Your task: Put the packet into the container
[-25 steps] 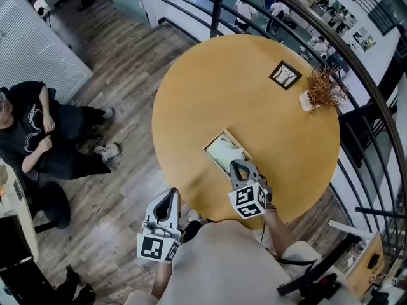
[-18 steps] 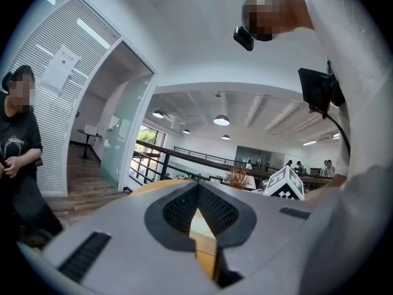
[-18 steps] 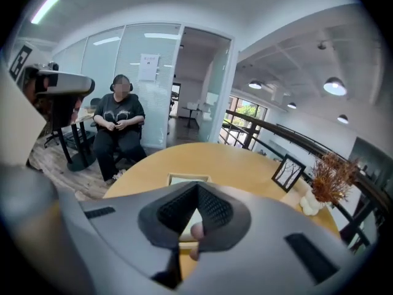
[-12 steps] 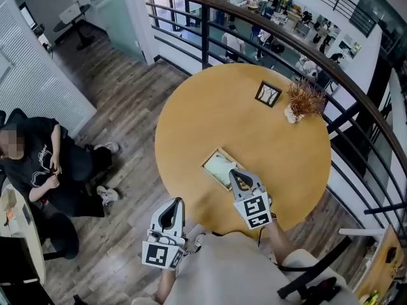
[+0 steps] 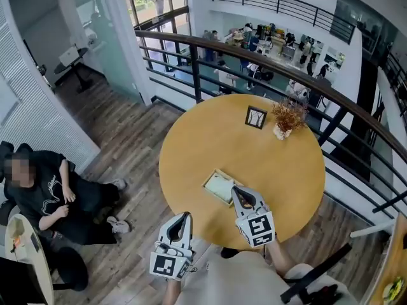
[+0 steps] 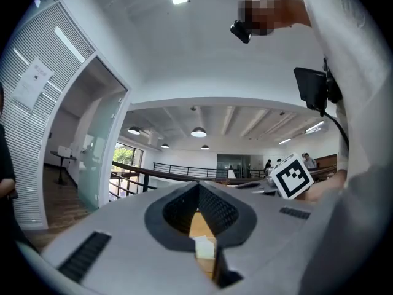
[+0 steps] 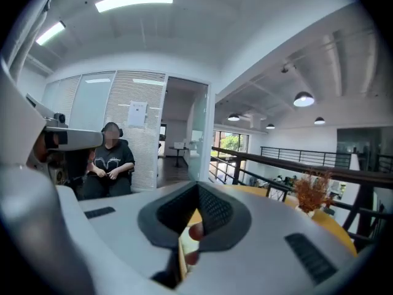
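Two grippers are up near the person's body, and neither one is carrying anything. The right gripper [image 5: 241,194] has its jaws pressed together with nothing in them, and it hangs just by the near corner of the container [image 5: 211,176]. The left gripper [image 5: 183,218] also has its jaws closed on nothing. It sits by the near edge of the table [image 5: 280,164], off to the side, so I think it is only staying out of the way. The packet [image 5: 221,187] is pale and flat, and it lies inside the container, which is a low open box near the person's side of the round table. It looks like it sits all the way in, with no part hanging over the rim. So I think the job is done, and that is why both pairs of jaws are closed and free. The container is close to the person, which makes it easy to reach. A small picture frame [image 5: 255,117] and a dried plant [image 5: 285,115] stand well apart from it on the far side, where they cannot get bumped. A seated person [image 5: 44,192] is down on the floor side, far from the table, and takes no part.
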